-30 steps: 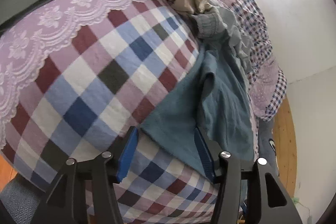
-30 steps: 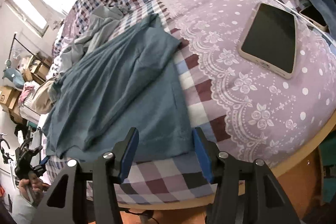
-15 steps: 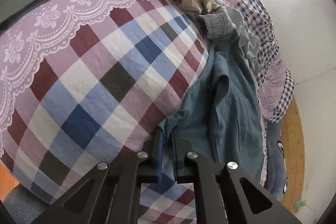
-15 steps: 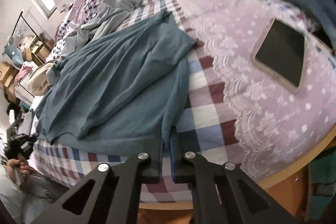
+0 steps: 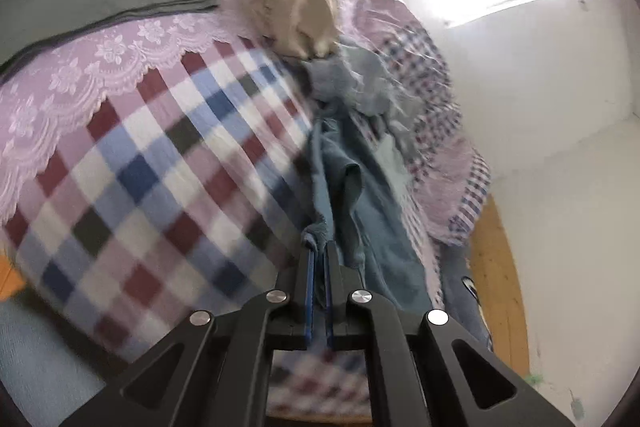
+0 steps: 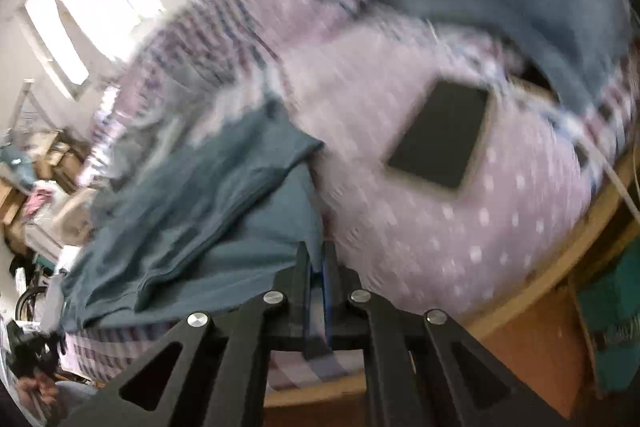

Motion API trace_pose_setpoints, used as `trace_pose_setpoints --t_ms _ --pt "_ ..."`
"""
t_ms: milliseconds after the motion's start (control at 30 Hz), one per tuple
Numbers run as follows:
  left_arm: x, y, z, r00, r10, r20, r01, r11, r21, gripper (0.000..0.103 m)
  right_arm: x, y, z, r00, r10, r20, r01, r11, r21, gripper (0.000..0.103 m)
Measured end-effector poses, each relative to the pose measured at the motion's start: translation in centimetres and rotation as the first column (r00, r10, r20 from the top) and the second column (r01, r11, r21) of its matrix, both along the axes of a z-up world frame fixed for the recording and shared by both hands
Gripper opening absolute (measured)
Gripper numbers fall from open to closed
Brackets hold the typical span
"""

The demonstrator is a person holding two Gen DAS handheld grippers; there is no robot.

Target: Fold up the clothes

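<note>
Here, bed (image 5: 152, 163): checked cotton, lace-edged lilac cover.
Teal garment (image 5: 372, 227): soft, creased, lying across the bed.
Left gripper (image 5: 319, 247): clamped on its hem.
Right gripper (image 6: 316, 259): clamped on its other corner.
Phone (image 6: 440, 135): flat, glossy, on the lilac cover.

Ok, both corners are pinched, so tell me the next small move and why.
Probably lift both corners together and carry the hem up toward the collar end. The left hand-held gripper and the right hand-held gripper are each shut on a bottom corner of the blue shirt, which otherwise lies spread on the bed, so folding it in half looks feasible.
</note>
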State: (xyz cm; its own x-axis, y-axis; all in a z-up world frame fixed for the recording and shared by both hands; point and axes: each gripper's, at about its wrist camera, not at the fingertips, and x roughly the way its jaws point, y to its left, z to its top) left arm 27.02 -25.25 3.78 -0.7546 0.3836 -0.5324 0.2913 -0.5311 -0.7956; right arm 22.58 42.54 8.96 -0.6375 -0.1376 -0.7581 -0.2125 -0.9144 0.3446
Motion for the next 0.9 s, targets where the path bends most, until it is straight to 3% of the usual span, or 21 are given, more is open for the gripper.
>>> trace_pose_setpoints --t_ms 67,133,200,233,267,300,333,367,467,600,833,900 --pt "0.0 0.4 -1.6 0.991 -0.007 0.132 0.009 1.0 -0.019 0.003 -0.2 0.2 -0.4 0.995 -0.084 0.048 0.079 0.992 0.095 0.007" --pt "-0.9 0.3 -3.7 0.96 -0.015 0.281 0.019 1.0 -0.014 0.003 0.3 0.7 0.0 0.988 -0.153 0.024 0.149 0.981 0.12 0.009" --pt "-0.8 0.1 -3.6 0.949 0.036 0.314 -0.016 0.998 -0.066 0.003 0.6 0.9 0.5 0.985 -0.172 -0.014 0.173 0.98 0.094 0.023" --pt "-0.4 -0.1 -3.0 0.957 0.061 0.283 -0.039 0.996 -0.084 0.005 0.6 0.7 0.7 0.987 -0.16 -0.034 0.162 0.983 0.091 0.038" --pt "-0.1 -0.3 -2.6 0.966 0.075 0.247 -0.055 0.995 -0.084 0.019 0.5 0.2 0.8 0.989 -0.137 -0.054 0.142 0.985 0.093 0.045" --pt "0.1 -0.5 -2.2 0.976 0.077 0.206 -0.065 0.996 -0.065 0.03 0.3 -0.5 1.0 0.991 -0.111 -0.068 0.118 0.987 0.105 0.045" --pt "0.3 -0.6 -1.9 0.983 0.08 0.165 -0.073 0.996 -0.045 0.052 0.1 -1.2 1.0 0.993 -0.085 -0.08 0.094 0.989 0.116 0.045" --pt "0.5 -0.7 -1.6 0.989 0.081 0.12 -0.078 0.997 -0.026 0.06 0.1 -1.8 0.9 0.995 -0.058 -0.084 0.069 0.99 0.126 0.046" --pt "-0.2 -0.4 -0.8 0.998 0.046 0.043 -0.046 0.999 -0.013 0.06 -0.8 -4.3 0.7 0.996 0.02 -0.081 -0.008 0.988 0.152 0.047" --pt "-2.5 0.9 0.0 0.999 -0.049 -0.002 0.049 0.998 -0.033 0.06 -1.9 -7.2 0.7 0.992 0.099 -0.082 -0.083 0.981 0.177 0.047" --pt "-10.8 2.0 4.0 0.979 -0.189 -0.081 0.172 0.969 -0.176 0.062 -3.3 -11.3 1.2 0.974 0.202 -0.103 -0.183 0.969 0.166 0.049" --pt "-14.6 2.0 4.8 0.97 -0.233 -0.065 0.215 0.954 -0.207 0.062 -3.9 -12.4 1.3 0.968 0.228 -0.102 -0.21 0.964 0.165 0.049"
